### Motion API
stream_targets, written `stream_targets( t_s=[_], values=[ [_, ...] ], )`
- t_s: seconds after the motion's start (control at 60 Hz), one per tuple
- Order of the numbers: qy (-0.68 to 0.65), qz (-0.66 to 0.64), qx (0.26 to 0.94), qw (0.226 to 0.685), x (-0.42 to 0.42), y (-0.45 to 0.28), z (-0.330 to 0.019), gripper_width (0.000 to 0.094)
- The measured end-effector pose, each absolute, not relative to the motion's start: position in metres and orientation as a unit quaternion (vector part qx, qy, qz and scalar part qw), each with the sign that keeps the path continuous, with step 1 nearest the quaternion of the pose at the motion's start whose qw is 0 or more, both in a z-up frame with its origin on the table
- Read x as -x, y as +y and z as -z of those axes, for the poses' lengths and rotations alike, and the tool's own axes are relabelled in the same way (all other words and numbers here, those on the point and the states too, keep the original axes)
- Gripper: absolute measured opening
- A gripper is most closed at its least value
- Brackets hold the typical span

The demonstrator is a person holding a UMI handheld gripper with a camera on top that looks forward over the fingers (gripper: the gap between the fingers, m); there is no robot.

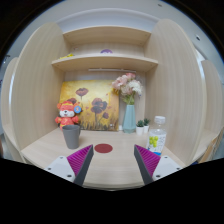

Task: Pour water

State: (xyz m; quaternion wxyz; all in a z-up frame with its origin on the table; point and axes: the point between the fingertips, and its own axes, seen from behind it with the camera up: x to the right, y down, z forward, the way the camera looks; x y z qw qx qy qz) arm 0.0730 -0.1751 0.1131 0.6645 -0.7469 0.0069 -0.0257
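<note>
The tool point(112, 163) hangs wide open and empty short of the bottle point(157, 135), so the approach is in hand; next it must reach the bottle standing right of the grey cup point(72, 136).

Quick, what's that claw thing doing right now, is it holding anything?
Gripper: open, holding nothing; the grey cup and the water bottle stand beyond its fingers.

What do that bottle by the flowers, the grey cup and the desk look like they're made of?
The bottle looks like clear plastic or possibly glass: see-through body, white cap. The grey cup seems matte plastic or ceramic, with no shine showing. The desk looks like pale wood or laminate, a smooth light-toned surface matching the shelves. The gripper stands open before them, holding nothing.
</note>
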Motion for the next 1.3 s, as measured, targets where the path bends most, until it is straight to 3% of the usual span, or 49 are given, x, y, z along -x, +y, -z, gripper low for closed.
stream_targets(
  t_s=[0.333,0.683,0.733,0.817,1.033,1.3],
  values=[
    [0.095,0.073,0.758,0.641,-0.216,-0.145,-0.087,0.0828],
    [0.093,0.072,0.755,0.646,-0.255,-0.076,-0.084,0.0819],
    [0.092,0.067,0.758,0.642,-0.255,-0.069,-0.086,0.0771],
    [0.086,0.057,0.755,0.647,-0.252,-0.059,-0.088,0.0591],
    [0.065,0.075,0.750,0.654,-0.247,-0.056,-0.088,0.0404],
    [0.054,0.098,0.757,0.644,-0.240,-0.052,-0.089,0.0386]
  ],
)
